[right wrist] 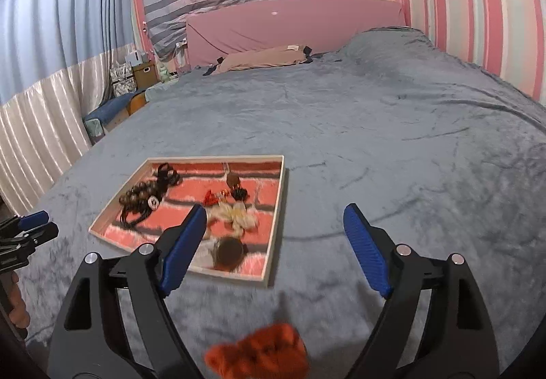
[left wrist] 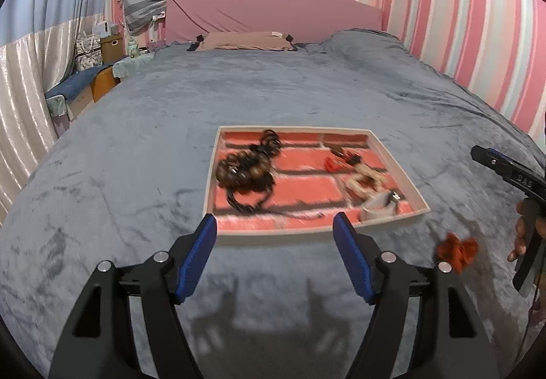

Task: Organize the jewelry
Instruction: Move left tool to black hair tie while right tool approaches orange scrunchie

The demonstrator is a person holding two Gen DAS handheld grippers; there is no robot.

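A shallow white-rimmed tray [left wrist: 402,170] with a red brick-pattern floor lies on the grey bedspread; it also shows in the right wrist view [right wrist: 278,208]. In it lie a dark wooden bead bracelet [left wrist: 244,169] with black cords, a small red piece [left wrist: 332,163], pale beaded pieces [left wrist: 361,182] and a watch [right wrist: 229,252]. An orange-red scrunchie [left wrist: 457,251] lies on the bed right of the tray, low between the right fingers [right wrist: 259,353]. My left gripper [left wrist: 274,227] is open and empty just before the tray's near rim. My right gripper [right wrist: 275,218] is open and empty above the scrunchie.
The grey bedspread [left wrist: 273,88] stretches far back to a tan pillow [left wrist: 245,41] and pink headboard [left wrist: 273,12]. Striped wall stands at right, curtains and cluttered shelves at left. The right gripper's body [left wrist: 512,174] shows at the left view's right edge.
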